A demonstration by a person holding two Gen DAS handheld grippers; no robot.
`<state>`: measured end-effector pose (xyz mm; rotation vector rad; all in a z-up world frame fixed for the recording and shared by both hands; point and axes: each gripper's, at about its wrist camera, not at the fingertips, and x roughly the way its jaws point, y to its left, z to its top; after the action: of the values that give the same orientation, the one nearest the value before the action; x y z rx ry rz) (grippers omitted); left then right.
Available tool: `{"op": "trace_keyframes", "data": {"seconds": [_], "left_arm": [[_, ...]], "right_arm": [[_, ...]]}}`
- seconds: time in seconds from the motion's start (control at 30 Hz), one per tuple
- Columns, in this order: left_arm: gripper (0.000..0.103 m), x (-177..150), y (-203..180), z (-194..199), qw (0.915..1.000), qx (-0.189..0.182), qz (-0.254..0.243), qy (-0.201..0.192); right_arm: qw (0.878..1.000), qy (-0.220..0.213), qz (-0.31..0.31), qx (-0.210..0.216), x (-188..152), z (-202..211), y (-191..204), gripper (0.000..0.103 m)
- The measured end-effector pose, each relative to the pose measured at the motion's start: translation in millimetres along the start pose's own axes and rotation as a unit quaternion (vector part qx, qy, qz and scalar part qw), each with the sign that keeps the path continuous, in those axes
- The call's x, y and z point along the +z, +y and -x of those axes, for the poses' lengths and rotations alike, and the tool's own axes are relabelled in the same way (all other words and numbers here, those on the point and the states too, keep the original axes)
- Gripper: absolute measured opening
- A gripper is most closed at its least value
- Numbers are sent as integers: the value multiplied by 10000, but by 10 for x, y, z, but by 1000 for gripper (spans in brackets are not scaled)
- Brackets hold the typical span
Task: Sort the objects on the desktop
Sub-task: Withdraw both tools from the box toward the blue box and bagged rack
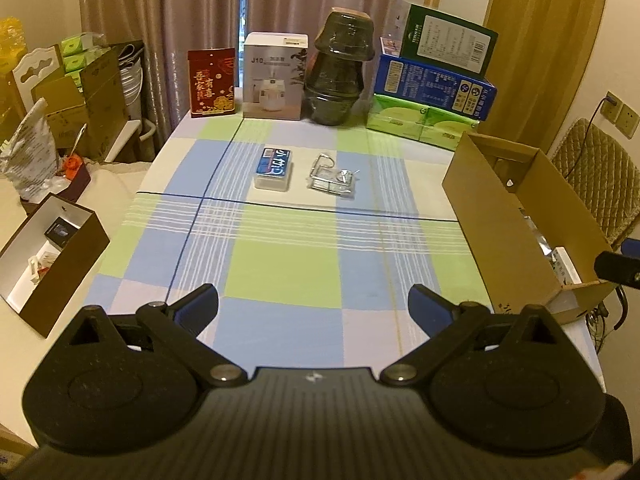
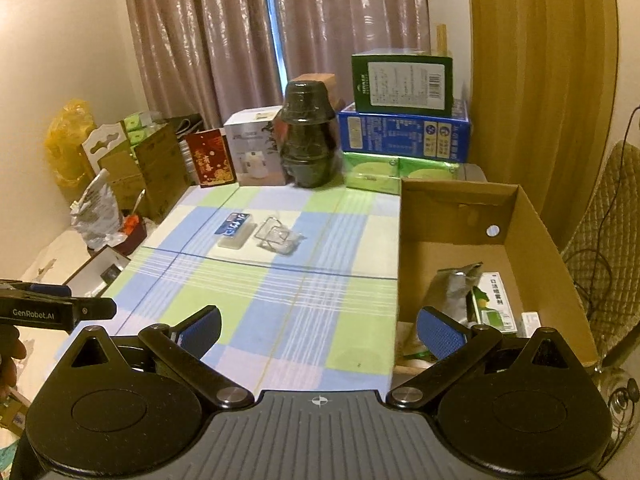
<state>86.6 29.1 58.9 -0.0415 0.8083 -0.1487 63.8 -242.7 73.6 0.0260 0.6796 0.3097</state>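
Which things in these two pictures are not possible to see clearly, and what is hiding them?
- Cardboard box, left wrist view: its near wall hides most of the contents.
- Same box, right wrist view: the right tongs cover the near contents.
- Clear packet: both views, too small and glossy to identify.
- White-lined box, left wrist view: contents too small; nearly hidden in the right wrist view.

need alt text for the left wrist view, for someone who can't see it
The open left gripper hovers over a blue, green and white checked tablecloth, its fingers empty. Mid-table lie a small blue-labelled box and a clear plastic packet, apart. An open cardboard box stands at the right edge, with stacked cartons along the far edge.
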Motion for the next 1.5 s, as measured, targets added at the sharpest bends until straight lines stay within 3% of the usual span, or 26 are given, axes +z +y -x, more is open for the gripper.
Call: {"op": "trace_keyframes", "data": {"seconds": [0.7, 1.07, 1.5], "left_arm": [[102, 134, 276, 255, 9994, 298, -54, -162], [102, 348, 573, -304, 9994, 244, -28, -251], [102, 722, 930, -1468, 9996, 215, -195, 31]], "right_arm": [[9979, -124, 298, 568, 144, -151, 509, 101], [9982, 137, -2, 578, 164, -874, 640, 101], [9957, 621, -472, 498, 320, -2082, 452, 101]]}}
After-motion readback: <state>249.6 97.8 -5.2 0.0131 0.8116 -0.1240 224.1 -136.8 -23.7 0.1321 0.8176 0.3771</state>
